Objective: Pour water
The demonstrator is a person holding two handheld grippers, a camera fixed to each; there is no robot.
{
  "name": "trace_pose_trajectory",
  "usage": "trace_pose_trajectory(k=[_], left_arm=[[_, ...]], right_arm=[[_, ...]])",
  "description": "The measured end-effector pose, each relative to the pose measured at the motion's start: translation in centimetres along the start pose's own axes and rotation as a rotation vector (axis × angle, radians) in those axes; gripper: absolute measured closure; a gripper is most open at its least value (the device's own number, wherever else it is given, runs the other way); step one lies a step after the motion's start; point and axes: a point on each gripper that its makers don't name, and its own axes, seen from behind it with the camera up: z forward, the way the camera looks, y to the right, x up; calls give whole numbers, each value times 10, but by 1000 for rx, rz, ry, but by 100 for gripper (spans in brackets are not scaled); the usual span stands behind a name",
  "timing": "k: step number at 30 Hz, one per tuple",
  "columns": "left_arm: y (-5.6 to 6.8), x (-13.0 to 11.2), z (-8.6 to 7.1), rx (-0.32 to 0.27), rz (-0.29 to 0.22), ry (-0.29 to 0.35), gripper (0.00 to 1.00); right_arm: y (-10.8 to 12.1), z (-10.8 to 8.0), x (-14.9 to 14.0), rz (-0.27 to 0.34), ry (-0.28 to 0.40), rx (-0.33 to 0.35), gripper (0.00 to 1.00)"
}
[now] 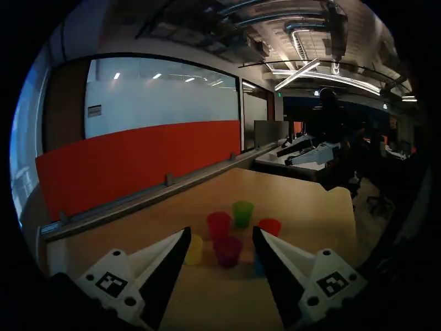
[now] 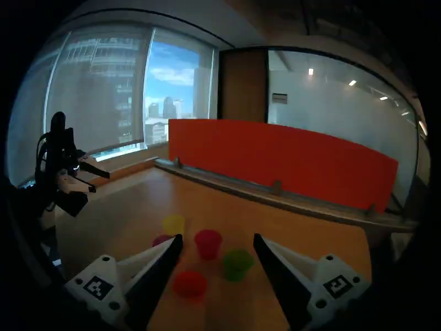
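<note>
Cups (image 1: 228,251) untouched; left gripper (image 1: 221,230), right gripper (image 2: 216,238) wide open, seemingly empty.

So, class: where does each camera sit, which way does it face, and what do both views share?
Left gripper view: rides the left claw above the table, facing cups and orange panel; own open fingers show.
Right gripper view: rides the right claw, facing cups, panel and window; own fingers show.
Shared: cups, table, orange panel.

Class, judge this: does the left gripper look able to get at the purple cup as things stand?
Probably yes. The left gripper is open and the purple cup stands straight ahead between its fingers, with bare table before it; the yellow cup beside it could get nudged.
</note>
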Motion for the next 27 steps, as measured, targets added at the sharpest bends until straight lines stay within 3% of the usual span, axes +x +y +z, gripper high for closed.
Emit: trace_pose_trajectory(k=[14, 27], left_arm=[[19, -22, 15, -67, 23, -63, 18], [34, -53, 39, -125, 49, -122, 18]], right_arm=[[7, 3, -13, -17, -47, -8, 1], [14, 13, -24, -12, -64, -14, 1]])
